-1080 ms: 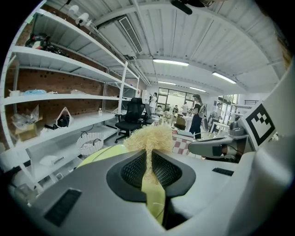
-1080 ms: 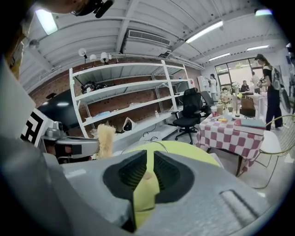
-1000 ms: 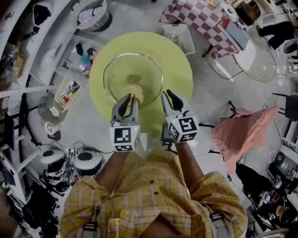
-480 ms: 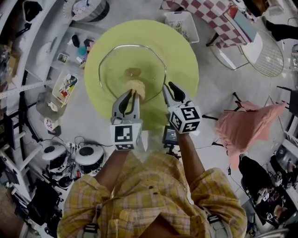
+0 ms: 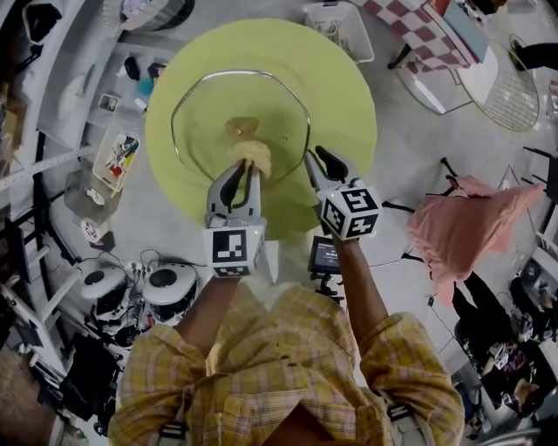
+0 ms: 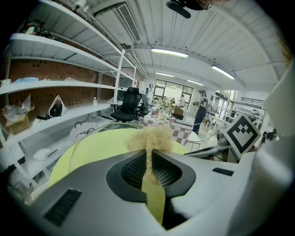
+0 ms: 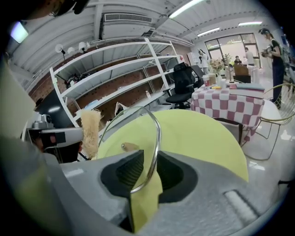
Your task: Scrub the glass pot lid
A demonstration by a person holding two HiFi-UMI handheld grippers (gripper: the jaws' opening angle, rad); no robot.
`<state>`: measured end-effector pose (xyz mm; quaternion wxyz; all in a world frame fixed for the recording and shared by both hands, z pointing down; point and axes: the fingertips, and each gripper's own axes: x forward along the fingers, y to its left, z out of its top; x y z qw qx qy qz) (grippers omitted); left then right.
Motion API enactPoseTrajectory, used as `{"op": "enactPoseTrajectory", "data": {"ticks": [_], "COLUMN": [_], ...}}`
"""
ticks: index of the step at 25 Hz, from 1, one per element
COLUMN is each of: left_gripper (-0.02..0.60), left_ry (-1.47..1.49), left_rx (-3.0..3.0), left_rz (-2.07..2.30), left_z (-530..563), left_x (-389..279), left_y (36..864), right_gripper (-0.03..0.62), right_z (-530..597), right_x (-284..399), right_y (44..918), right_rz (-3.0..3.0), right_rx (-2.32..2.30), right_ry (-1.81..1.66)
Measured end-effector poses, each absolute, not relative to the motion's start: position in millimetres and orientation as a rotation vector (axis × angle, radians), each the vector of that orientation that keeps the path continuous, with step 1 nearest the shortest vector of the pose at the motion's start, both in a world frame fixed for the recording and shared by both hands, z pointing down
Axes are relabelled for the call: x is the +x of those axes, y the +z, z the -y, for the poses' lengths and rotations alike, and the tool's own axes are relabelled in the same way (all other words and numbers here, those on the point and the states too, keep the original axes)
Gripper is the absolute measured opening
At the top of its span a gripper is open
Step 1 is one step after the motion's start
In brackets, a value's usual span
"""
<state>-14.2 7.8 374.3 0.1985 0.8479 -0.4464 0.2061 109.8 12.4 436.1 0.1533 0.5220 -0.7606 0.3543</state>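
The glass pot lid [image 5: 205,113] with a metal rim lies on the round yellow-green table [image 5: 344,78], its knob [image 5: 241,127] near the middle. My left gripper [image 5: 247,167] is shut on a straw-coloured fibrous scrubber [image 5: 254,155], which rests on the glass just in front of the knob. In the left gripper view the scrubber [image 6: 150,138] sticks out as a tuft beyond the gripper [image 6: 148,159]. My right gripper [image 5: 312,159] stands at the lid's near right edge. The lid's rim [image 7: 156,138] runs between the right gripper's [image 7: 150,173] jaws, with a gap on one side.
A white basket [image 5: 342,28] and a checked table [image 5: 414,22] stand beyond the round table. A pink cloth [image 5: 475,222] hangs over a chair at the right. Shelves [image 5: 52,96] line the left, and round devices [image 5: 148,283] sit on the floor.
The table and lid have slid up and left in the head view. Both grippers keep their places at the lid, the left one still holding the scrubber near the knob.
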Motion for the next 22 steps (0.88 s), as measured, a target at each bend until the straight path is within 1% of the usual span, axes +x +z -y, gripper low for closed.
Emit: {"op": "enactPoseTrajectory", "data": {"ticks": [7, 22], "left_gripper": [0.038, 0.038], "left_ry": [0.579, 0.569], "left_rx": [2.371, 2.363], "left_rz": [1.237, 1.220], "left_z": [-9.7, -18.8], "left_x": [-11.8, -9.6], "left_y": [382.8, 400.9], "right_gripper": [0.084, 0.080], "right_z": [-15.1, -14.5], "right_x": [106.4, 100.1], "right_y": [453.9, 477.6], "right_rz": [2.168, 2.148], "right_rx": [1.470, 1.426], "right_ry": [1.091, 1.100]}}
